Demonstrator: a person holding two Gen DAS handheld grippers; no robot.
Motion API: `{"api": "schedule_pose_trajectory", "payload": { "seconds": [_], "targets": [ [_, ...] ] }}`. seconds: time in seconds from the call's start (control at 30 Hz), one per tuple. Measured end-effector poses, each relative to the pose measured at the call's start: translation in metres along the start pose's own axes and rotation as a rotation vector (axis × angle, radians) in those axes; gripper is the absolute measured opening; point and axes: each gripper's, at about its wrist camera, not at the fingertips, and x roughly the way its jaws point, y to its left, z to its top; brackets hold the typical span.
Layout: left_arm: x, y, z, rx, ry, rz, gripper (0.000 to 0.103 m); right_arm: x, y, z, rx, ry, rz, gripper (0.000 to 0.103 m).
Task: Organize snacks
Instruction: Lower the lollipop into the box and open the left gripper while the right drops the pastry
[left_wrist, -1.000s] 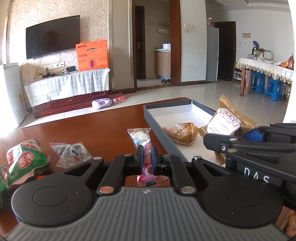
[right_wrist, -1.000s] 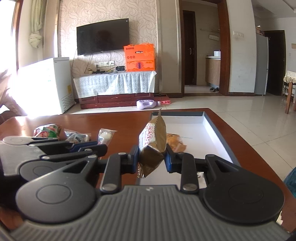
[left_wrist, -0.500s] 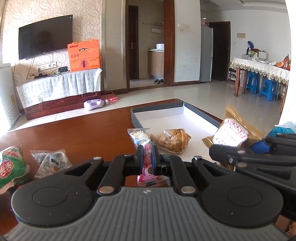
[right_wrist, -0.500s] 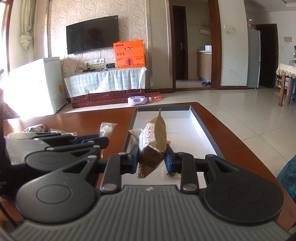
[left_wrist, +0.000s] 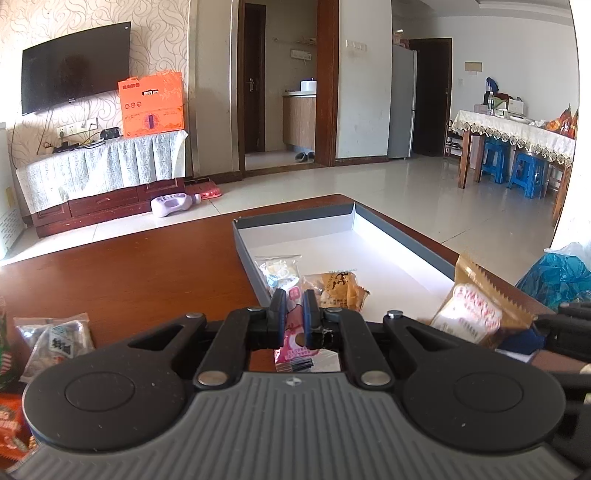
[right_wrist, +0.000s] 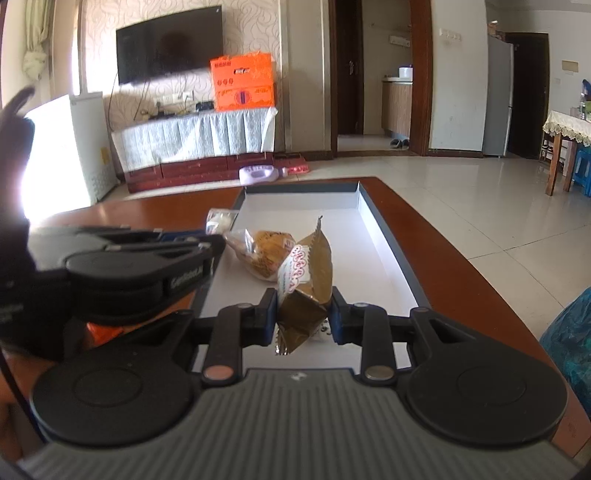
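My left gripper (left_wrist: 294, 308) is shut on a pink and clear snack packet (left_wrist: 293, 341), held over the near left wall of the grey tray (left_wrist: 295, 223). My right gripper (right_wrist: 303, 315) is shut on a gold-brown snack packet (right_wrist: 306, 280) over the tray's (right_wrist: 373, 218) near end; that packet (left_wrist: 476, 310) also shows at the right of the left wrist view. A wrapped yellow pastry (left_wrist: 338, 290) lies on the tray floor, seen in the right wrist view too (right_wrist: 264, 251). The left gripper's body (right_wrist: 122, 266) fills the left of the right wrist view.
Loose packets lie on the brown table left of the tray: a clear one with dark print (left_wrist: 55, 338) and a green and red one at the picture's edge (left_wrist: 5, 354). A blue plastic bag (left_wrist: 557, 273) sits off the table's right side.
Both grippers have moved to the right and forward over the tray with their packets. The loose packets on the table have slid toward the left edge of the left wrist view.
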Motion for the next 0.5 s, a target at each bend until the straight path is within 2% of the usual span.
{"api": "schedule_pose_trajectory", "payload": {
  "seconds": [0.3,0.4,0.47,0.5],
  "targets": [
    [0.036,-0.012,0.01,0.026,0.001,-0.014,0.012,0.01,0.001,-0.001,-0.056,0.042,-0.019,0.031],
    [0.045,-0.019,0.012,0.045,-0.012,-0.011,0.019,0.011,0.004,-0.002,-0.071,0.052,-0.016,0.031],
    [0.05,-0.022,0.015,0.041,-0.008,-0.025,0.028,0.012,0.006,-0.003,-0.086,0.059,-0.011,0.031],
    [0.053,-0.023,0.016,0.041,-0.006,-0.027,0.04,0.013,0.007,-0.004,-0.093,0.062,-0.01,0.031]
  ]
}}
